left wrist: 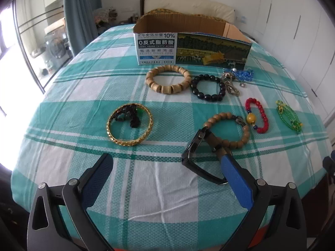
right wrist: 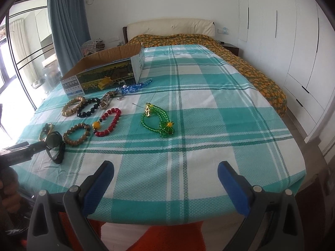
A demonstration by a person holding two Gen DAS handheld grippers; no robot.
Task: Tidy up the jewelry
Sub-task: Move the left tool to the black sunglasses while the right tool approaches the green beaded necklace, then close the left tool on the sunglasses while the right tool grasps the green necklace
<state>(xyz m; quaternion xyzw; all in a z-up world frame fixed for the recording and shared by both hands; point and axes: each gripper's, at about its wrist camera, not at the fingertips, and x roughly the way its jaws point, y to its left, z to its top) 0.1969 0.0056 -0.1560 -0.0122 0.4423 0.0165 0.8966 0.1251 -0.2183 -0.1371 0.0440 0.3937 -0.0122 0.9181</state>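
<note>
Jewelry lies on a teal checked bedsheet (left wrist: 159, 188) in front of an open cardboard box (left wrist: 192, 48). In the left wrist view: a gold bangle (left wrist: 129, 125) around a black cord piece, a tan wooden bracelet (left wrist: 168, 79), a black bead bracelet (left wrist: 208, 87), a brown bead bracelet (left wrist: 230, 131), a red bead bracelet (left wrist: 257, 115), a green bead string (left wrist: 290, 117) and a black watch (left wrist: 199, 159). My left gripper (left wrist: 167, 179) is open, its right finger beside the watch strap. My right gripper (right wrist: 165, 179) is open and empty, short of the green bead string (right wrist: 157, 119).
A blue bead string (left wrist: 242, 74) and a metal chain (left wrist: 230, 83) lie by the box front. The box also shows at the left in the right wrist view (right wrist: 104, 73). An orange patterned blanket (right wrist: 251, 71) covers the bed's far right. Wardrobes stand right, a window left.
</note>
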